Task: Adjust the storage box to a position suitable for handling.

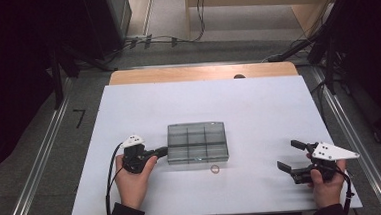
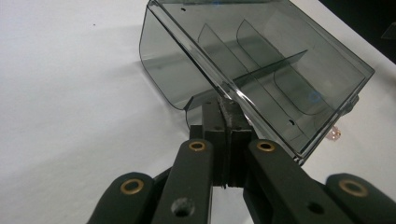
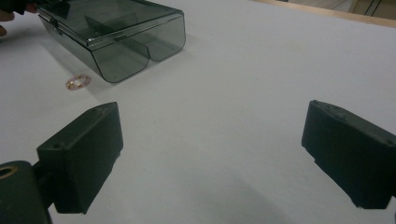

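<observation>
My left gripper (image 2: 227, 122) pinches the smoky transparent plastic compartment box (image 1: 197, 142) by its lid edge, steadying it. My right gripper (image 3: 212, 158) waits spread wide, ready for the small copper-coloured ring (image 1: 215, 169).

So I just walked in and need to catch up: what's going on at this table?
A person works with tongs in each hand. The left tongs are shut on the edge of a smoky clear plastic box with dividers, on the white table. The right tongs wait open, apart from it. A small ring lies beside the box.
</observation>
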